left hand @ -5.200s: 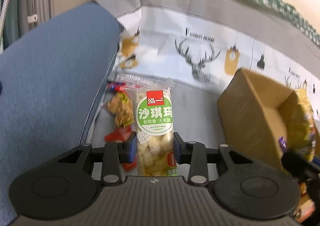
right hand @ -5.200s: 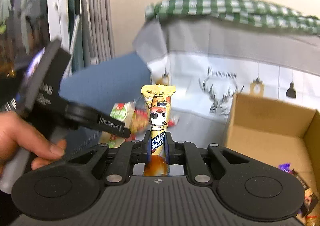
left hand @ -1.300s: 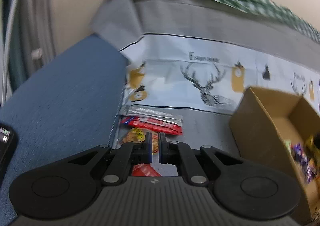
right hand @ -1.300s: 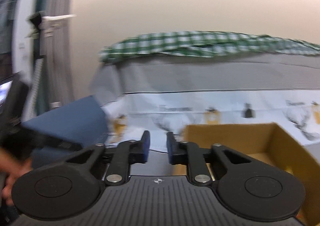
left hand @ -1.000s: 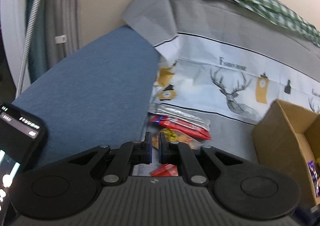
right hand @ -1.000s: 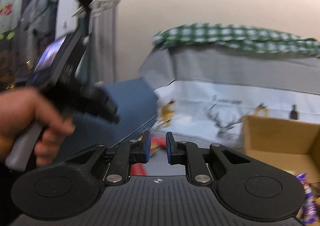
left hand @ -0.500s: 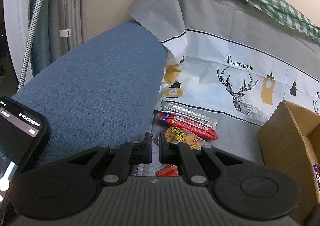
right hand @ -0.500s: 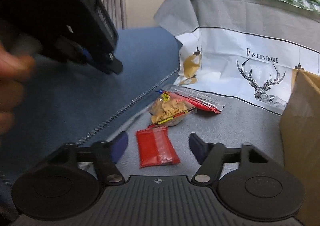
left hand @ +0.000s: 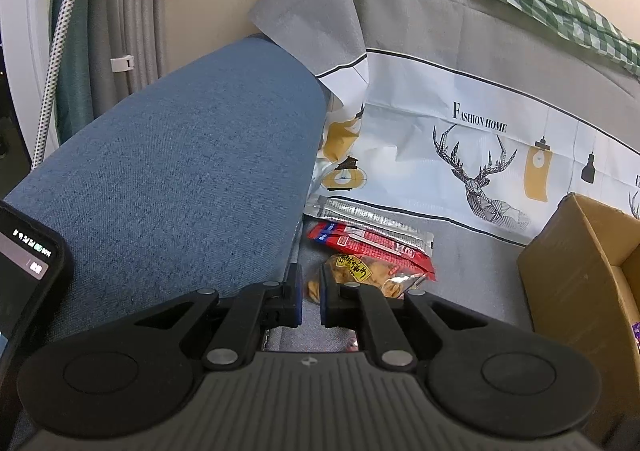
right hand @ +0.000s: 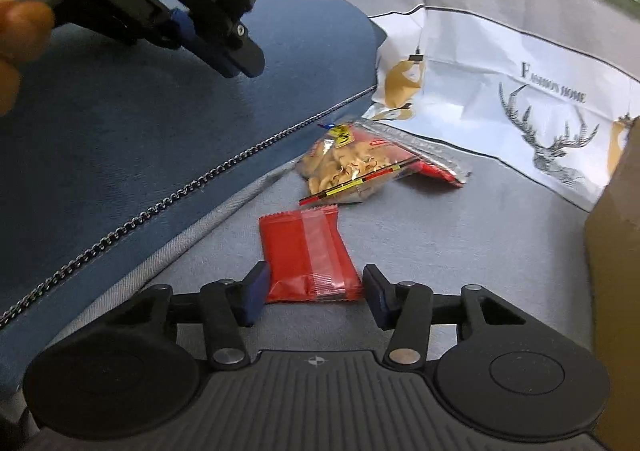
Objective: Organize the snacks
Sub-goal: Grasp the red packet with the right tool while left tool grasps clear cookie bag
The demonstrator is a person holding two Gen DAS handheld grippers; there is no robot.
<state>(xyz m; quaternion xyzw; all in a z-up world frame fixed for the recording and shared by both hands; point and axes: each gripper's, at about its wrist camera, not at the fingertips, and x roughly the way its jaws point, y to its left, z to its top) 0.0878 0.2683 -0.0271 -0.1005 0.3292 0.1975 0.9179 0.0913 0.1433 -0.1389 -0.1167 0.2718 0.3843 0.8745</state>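
The snacks lie on a grey cloth point(right hand: 500, 235) over a sofa seat, with a deer picture on the cloth behind. A big blue cushion point(left hand: 180, 171) stands along the left edge of the seat, and a brown cardboard box point(left hand: 580, 283) sits at the right edge.

A red packet point(right hand: 308, 255) lies flat near the front of the seat, its long side pointing away toward the back. A clear bag of nuts point(right hand: 344, 167) and a long red packet point(left hand: 372, 247) lie behind it, near the cushion.

The right tool point(right hand: 316, 291) is closing, with the near end of the red packet between its jaws. The left tool point(left hand: 310, 291) is closed and holds nothing.
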